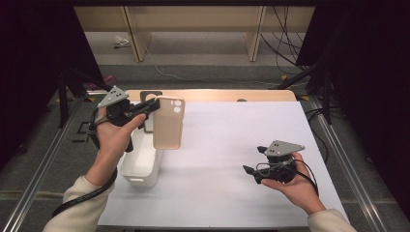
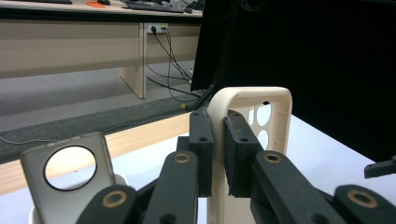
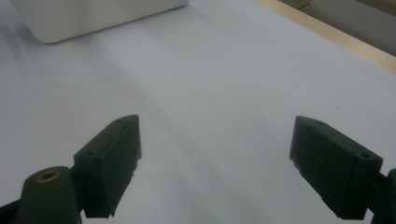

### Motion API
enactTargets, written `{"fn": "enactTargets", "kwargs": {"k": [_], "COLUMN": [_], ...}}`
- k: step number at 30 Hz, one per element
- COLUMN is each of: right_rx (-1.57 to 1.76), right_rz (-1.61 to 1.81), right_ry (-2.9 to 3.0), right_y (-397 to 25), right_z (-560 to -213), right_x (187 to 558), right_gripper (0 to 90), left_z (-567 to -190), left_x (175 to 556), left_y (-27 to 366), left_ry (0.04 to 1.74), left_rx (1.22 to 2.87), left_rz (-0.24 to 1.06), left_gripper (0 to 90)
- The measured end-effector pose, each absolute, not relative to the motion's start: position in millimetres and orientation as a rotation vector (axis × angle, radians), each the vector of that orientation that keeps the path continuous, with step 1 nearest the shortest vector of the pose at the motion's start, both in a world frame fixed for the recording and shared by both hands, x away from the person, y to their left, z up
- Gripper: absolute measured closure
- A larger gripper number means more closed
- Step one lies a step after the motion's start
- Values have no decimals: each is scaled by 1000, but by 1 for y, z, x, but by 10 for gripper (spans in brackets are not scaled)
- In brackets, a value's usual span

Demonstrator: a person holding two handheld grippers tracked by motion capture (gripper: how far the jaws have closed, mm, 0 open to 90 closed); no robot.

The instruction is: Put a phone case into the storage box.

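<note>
The left gripper (image 1: 153, 106) is lifted above the far left part of the bench (image 1: 232, 159), and its jaws are clenched on the edge of a beige phone case (image 1: 168, 123). The case hangs upright in the air, over the far end of a white bin (image 1: 141, 166) that stands on the bench at the left. In the left gripper view the lower part of the case (image 2: 233, 154) is hidden behind the jaws, so only its top rim and the camera holes can be seen. A second case, grey with a round hole (image 2: 70, 172), stands in the bin; its bottom is cut off, and in the high view it is mostly covered by the gripper. The right gripper (image 1: 255, 162) is low over the near right part of the bench, well apart from the case. Its jaws are released and wide, with nothing between them. In the right gripper view a corner of the bin (image 3: 93, 16) appears blurred at the far left.
</note>
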State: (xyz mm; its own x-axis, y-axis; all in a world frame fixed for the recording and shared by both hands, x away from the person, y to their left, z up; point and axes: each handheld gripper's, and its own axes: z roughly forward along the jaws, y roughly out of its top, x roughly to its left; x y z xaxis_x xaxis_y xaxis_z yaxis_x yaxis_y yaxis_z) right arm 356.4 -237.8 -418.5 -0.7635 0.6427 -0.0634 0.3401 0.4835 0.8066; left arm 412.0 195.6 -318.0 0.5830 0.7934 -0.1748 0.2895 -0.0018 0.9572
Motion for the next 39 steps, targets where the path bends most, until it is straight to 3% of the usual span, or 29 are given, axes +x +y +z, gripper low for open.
{"fn": "enactTargets", "kwargs": {"k": [39], "right_rx": [843], "right_rz": [1190], "right_ry": [2369], "right_y": [-239], "right_z": [-418], "right_x": [356], "right_gripper": [172], "left_z": [-311], "left_x": [419], "left_y": [237], "left_ry": [1003], "left_rx": [1540], "left_rz": [588], "left_gripper": [825]}}
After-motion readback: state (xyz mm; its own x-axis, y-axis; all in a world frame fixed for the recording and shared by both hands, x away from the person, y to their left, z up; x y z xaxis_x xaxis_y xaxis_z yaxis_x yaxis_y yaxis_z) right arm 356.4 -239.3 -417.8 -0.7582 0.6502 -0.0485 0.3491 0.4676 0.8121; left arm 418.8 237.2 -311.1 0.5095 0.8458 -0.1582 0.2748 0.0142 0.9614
